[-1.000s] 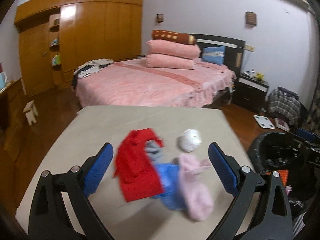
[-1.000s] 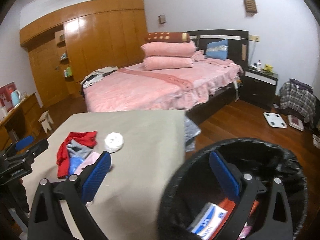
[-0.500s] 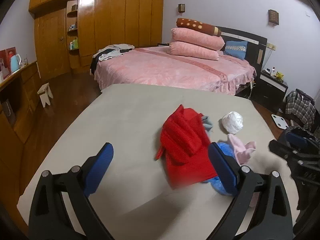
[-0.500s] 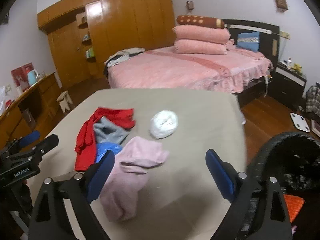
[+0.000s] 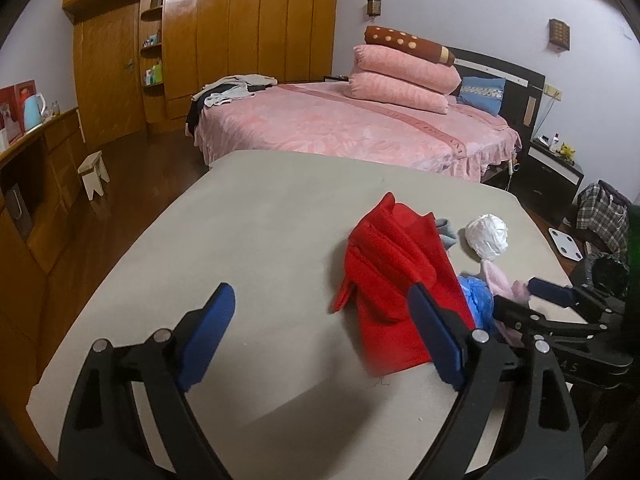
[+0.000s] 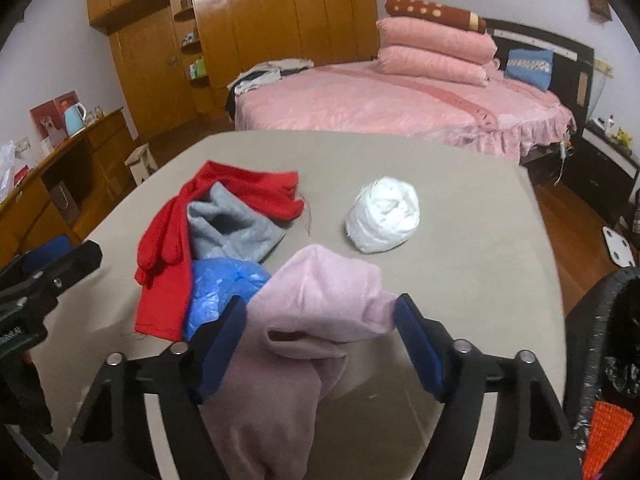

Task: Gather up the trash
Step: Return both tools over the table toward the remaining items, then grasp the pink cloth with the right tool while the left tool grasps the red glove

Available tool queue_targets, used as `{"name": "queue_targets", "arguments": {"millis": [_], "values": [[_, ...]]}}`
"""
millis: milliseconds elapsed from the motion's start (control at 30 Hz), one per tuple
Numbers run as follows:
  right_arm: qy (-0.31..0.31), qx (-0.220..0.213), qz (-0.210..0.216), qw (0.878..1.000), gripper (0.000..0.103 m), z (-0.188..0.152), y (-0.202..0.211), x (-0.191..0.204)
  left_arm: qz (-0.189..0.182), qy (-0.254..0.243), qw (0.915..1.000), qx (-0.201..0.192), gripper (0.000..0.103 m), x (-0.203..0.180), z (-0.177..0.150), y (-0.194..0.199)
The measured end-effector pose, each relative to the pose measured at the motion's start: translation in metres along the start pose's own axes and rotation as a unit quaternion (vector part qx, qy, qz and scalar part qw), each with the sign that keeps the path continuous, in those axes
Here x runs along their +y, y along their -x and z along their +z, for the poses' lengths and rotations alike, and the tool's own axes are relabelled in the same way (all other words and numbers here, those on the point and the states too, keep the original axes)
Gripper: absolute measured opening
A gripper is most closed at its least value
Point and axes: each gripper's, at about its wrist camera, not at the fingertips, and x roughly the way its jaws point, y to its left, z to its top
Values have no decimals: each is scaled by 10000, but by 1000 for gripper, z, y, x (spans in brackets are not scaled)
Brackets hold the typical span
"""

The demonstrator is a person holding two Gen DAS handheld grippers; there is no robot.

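Observation:
A crumpled white wad [image 6: 383, 214] lies on the beige table [image 6: 460, 280]; it also shows in the left wrist view [image 5: 487, 235]. A crumpled blue plastic bag [image 6: 224, 288] lies between a red cloth [image 6: 168, 240], a grey cloth [image 6: 232, 226] and a pink cloth [image 6: 320, 312]. My right gripper [image 6: 320, 344] is open over the pink cloth, with its fingers either side of it. My left gripper [image 5: 320, 336] is open and empty above the table, left of the red cloth [image 5: 396, 276]. The blue bag [image 5: 476, 300] peeks out behind the red cloth.
A black-lined trash bin [image 6: 600, 340] stands off the table's right edge. A pink bed [image 5: 360, 128] lies beyond the table. Wooden wardrobes [image 5: 224, 40] line the back wall. A low cabinet [image 5: 32, 168] runs along the left, with a small stool [image 5: 94, 174] nearby.
My right gripper swung from above the trash bin to over the table and down over the pink cloth. My left gripper shifted left, so the cloth pile now sits at its right.

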Motion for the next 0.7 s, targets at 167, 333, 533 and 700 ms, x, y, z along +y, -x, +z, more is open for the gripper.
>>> {"name": "queue_targets", "arguments": {"millis": [167,333,533,700], "values": [[56,103,339,9994,25,-2,0,1,-51,-41,10000,45,86,-5,-1,-3],[113,56,533,9985,13,-5,10,-1,-90,-98,9999,51,86,-13,-3,-3],[-90,-126,518,9985,13,2,30,-19,-149,-166,9997,37,86,-22,-3,-3],[-172,-149,177,9996,13,9,34,-37,-209,-145,9997,71,86,-28,-3,-6]]}}
